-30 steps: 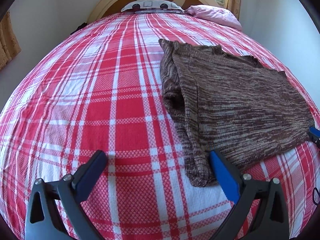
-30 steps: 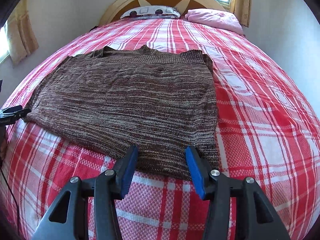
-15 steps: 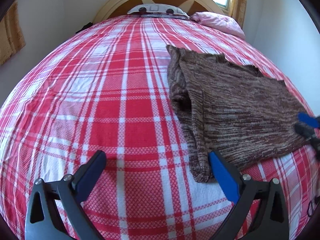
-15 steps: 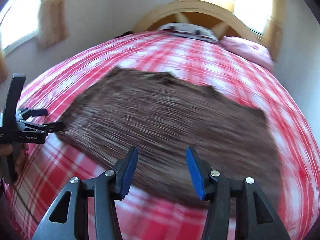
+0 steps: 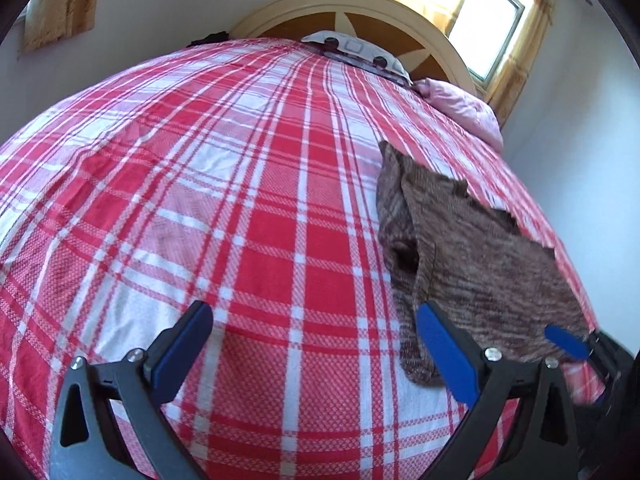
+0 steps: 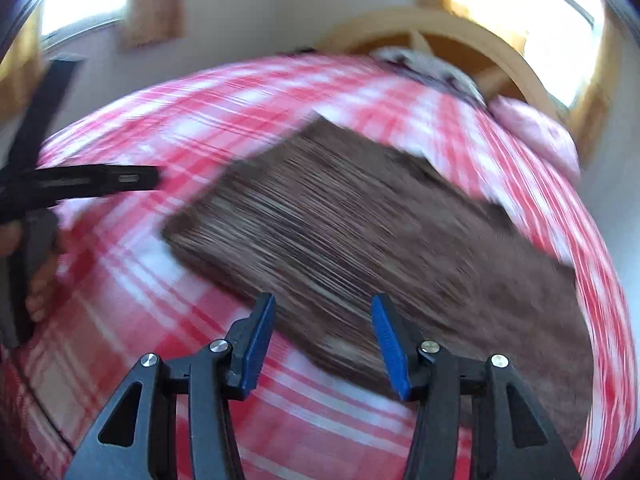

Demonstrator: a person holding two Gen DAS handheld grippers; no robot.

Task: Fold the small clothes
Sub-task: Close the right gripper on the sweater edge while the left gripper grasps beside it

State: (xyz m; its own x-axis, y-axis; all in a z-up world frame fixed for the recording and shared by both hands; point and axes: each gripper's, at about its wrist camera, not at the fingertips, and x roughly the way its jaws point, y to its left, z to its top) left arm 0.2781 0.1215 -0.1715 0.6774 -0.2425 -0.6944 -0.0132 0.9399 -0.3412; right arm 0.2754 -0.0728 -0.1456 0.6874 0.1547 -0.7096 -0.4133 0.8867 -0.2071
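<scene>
A brown knitted garment [image 5: 480, 256] lies flat on the red and white plaid bed cover [image 5: 240, 200], one side folded in along its left edge. My left gripper [image 5: 312, 344] hangs open over bare cover, left of the garment's near left corner. In the right wrist view the garment [image 6: 360, 232] is blurred by motion; my right gripper [image 6: 324, 344] is open above its near edge, nothing between the pads. The left gripper [image 6: 120, 178] shows at that view's left side, held by a hand [image 6: 40, 280]. The right gripper's blue pad [image 5: 566, 342] appears at the garment's near right corner.
A wooden headboard [image 5: 400, 20] stands at the far end with a patterned pillow [image 5: 360, 52] and a pink pillow [image 5: 464, 108]. Curtained windows [image 5: 492, 20] are behind it. White walls flank the bed on both sides.
Both views have rolled, so the bed now looks tilted. My right gripper has swept left along the garment's near edge. The left gripper shifted a little left, away from the garment's corner.
</scene>
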